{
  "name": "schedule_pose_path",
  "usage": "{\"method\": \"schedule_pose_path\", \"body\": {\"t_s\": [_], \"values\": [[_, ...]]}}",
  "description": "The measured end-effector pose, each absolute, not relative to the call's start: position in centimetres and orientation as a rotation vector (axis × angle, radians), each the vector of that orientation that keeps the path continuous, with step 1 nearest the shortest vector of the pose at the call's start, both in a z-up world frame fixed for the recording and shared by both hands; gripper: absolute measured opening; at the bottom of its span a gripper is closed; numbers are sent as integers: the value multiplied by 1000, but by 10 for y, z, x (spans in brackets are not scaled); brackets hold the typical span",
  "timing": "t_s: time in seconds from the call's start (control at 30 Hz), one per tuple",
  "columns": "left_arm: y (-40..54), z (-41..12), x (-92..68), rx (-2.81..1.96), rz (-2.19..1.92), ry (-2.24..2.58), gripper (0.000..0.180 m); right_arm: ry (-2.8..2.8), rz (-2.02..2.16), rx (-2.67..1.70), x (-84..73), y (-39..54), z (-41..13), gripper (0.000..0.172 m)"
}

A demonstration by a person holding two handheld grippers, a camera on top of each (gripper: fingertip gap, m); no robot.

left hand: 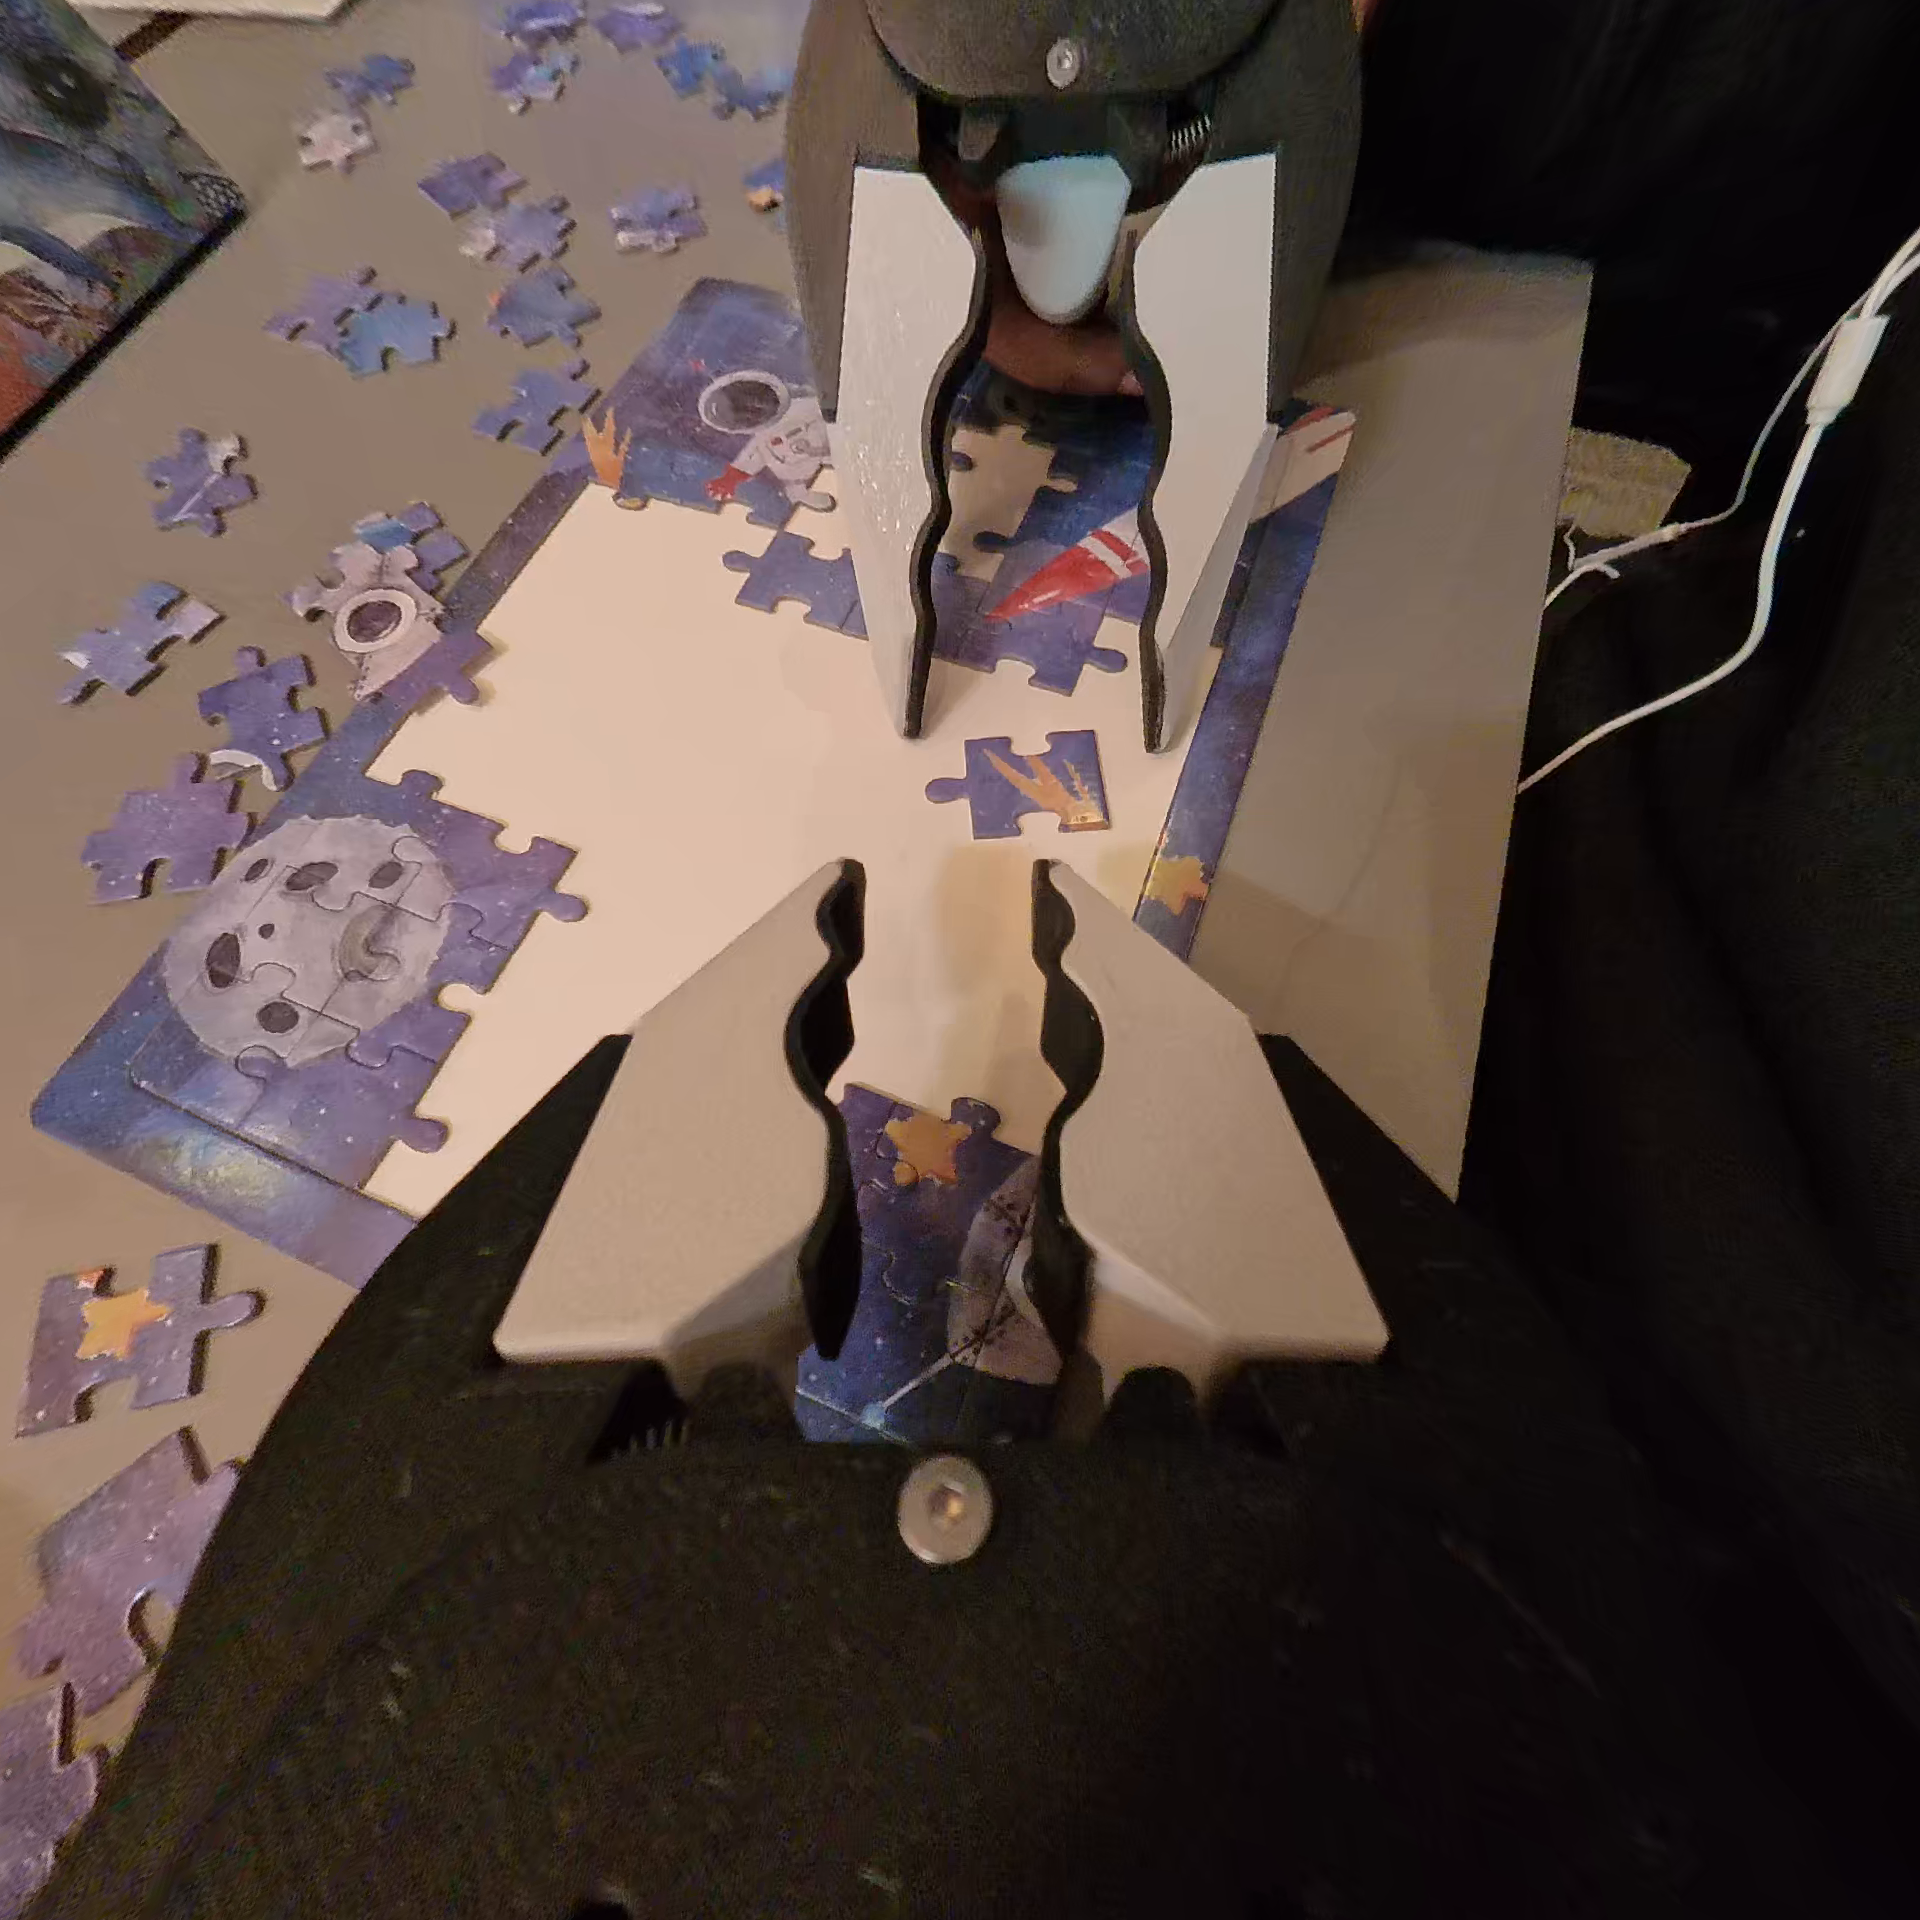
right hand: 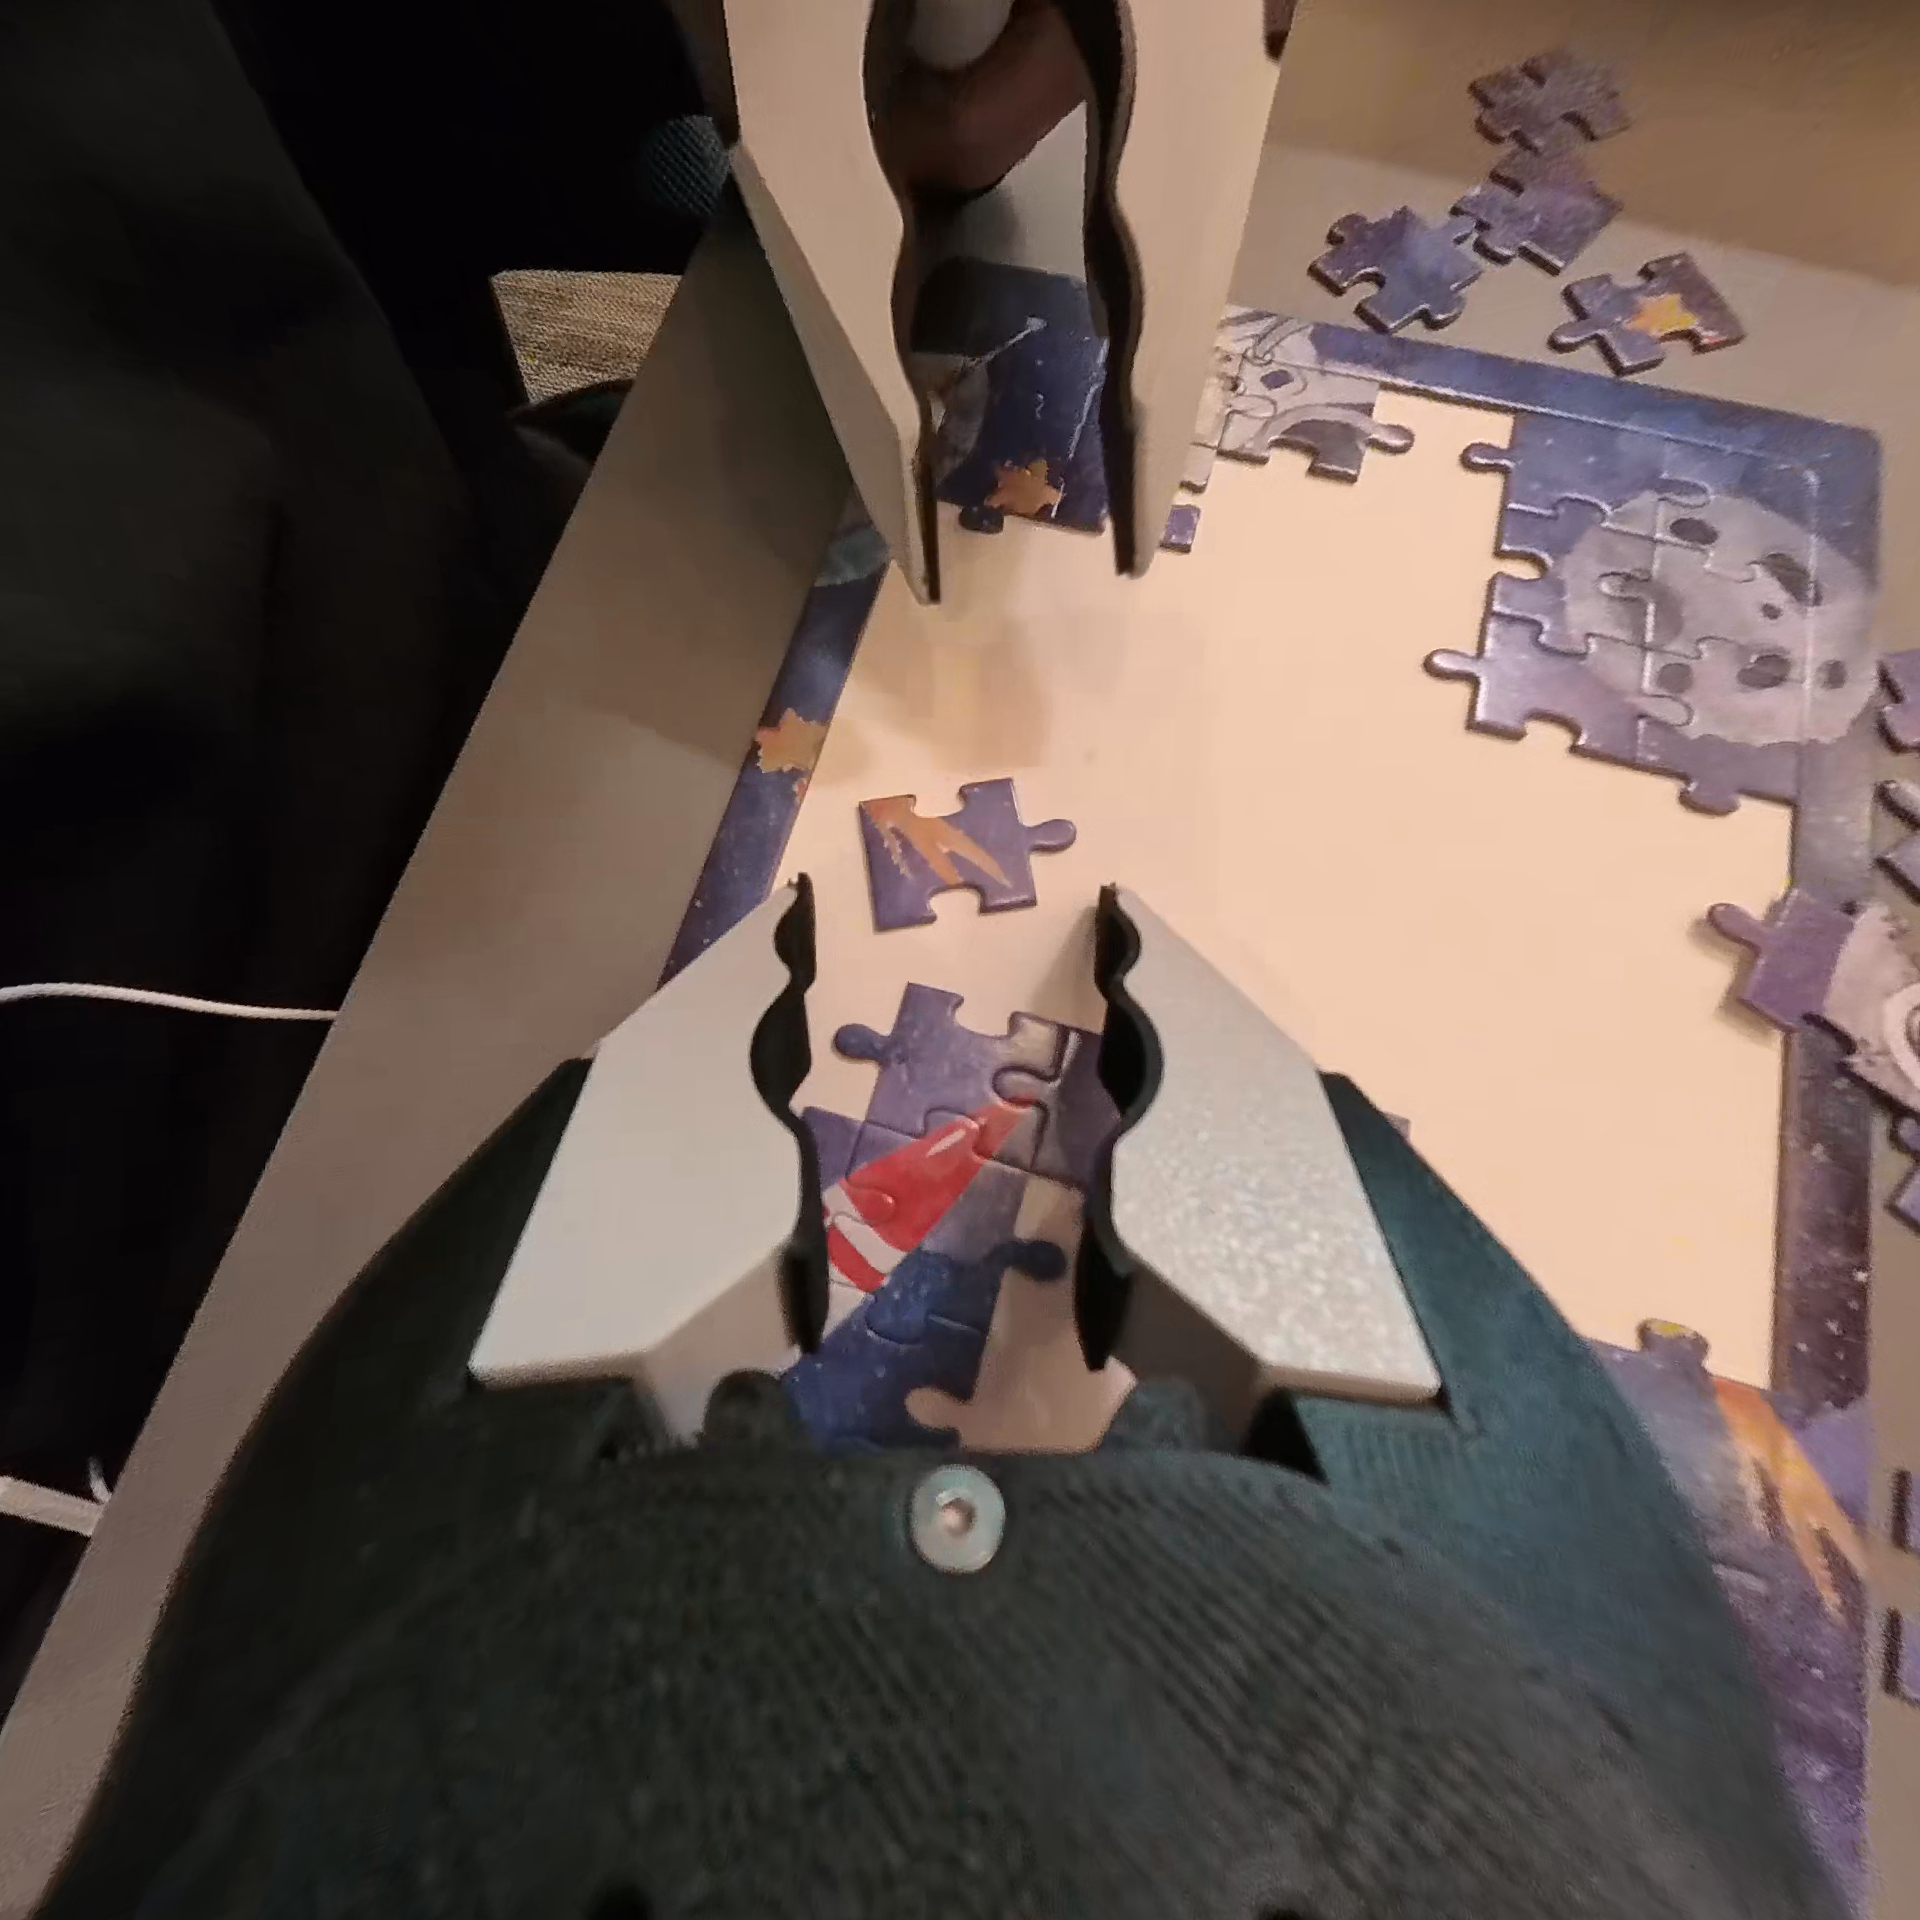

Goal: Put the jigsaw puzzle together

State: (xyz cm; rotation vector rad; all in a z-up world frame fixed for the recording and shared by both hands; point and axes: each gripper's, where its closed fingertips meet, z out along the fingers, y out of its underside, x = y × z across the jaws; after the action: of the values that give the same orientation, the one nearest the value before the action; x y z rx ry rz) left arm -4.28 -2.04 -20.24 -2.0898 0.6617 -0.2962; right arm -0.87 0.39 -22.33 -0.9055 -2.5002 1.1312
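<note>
Right wrist view: loose puzzle piece [right hand: 956, 854] flat.

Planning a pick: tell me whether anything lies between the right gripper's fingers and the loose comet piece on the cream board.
Nothing visible does. The comet piece lies alone on the bare board, just ahead of the open right gripper.

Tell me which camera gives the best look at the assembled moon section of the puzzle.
The left wrist view. The moon section lies unobstructed at the tray's left, craters and seams clear. In the right wrist view the moon section sits farther off toward the right edge, whole but smaller and dimmer.
</note>
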Motion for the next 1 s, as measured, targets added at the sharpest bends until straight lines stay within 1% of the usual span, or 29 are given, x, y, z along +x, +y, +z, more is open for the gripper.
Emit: {"method": "schedule_pose_path", "body": {"t_s": [0.37, 0.57, 0.8, 0.93, 1.0], "values": [[-22, -211, -39, -2143, -341, 690, 29, -2513, 1133, -879, -5, -2, -223, 56], [-32, -217, -25, -2127, -314, 854, 29, -2492, 1228, -847, -3, -14, -210, 62], [-34, -224, -22, -2161, -316, 894, 27, -2541, 1134, -854, -2, -13, -225, 69], [-34, -225, -22, -2168, -314, 899, 27, -2543, 1106, -826, -1, -14, -226, 68], [-34, -225, -22, -2169, -315, 898, 27, -2556, 1100, -813, 2, -14, -226, 65]]}}
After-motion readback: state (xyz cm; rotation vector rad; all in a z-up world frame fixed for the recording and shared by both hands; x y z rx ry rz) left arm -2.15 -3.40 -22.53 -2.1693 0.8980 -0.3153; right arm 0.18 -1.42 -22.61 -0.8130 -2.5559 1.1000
